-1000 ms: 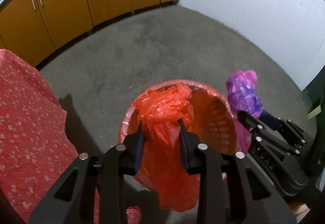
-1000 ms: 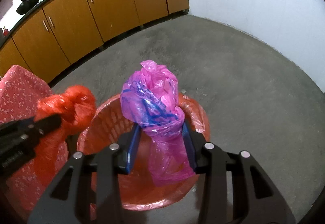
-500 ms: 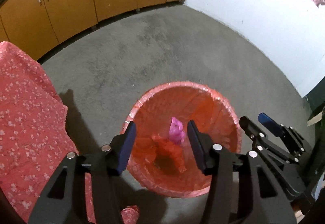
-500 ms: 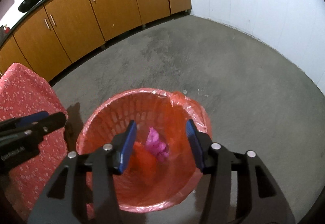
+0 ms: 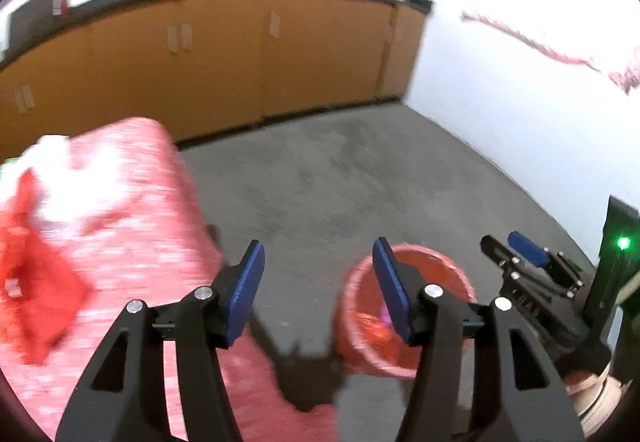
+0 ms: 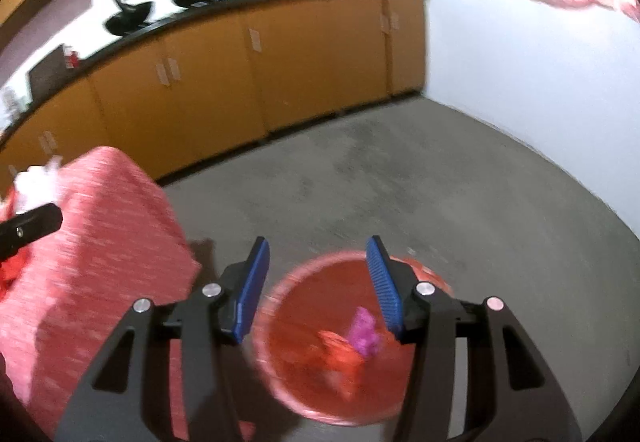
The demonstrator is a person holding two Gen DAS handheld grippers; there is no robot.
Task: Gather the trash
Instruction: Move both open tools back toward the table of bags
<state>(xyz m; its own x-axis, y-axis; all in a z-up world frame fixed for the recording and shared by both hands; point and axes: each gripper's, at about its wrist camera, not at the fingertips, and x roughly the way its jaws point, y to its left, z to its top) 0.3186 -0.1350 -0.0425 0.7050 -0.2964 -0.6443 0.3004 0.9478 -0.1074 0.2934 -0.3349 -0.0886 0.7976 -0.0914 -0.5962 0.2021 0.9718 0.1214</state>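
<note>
Both bags now lie in the bin: orange bag, pink bag. Left gripper is opening, empty; right gripper half open, empty. Both have lifted away; more trash sits on the table's left edge.

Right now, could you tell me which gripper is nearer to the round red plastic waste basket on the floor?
Right. The right gripper hangs over the red basket, jaws empty. The left gripper is off to the basket's left, by the red cloth-covered table, its jaws opening, nothing between them.
</note>
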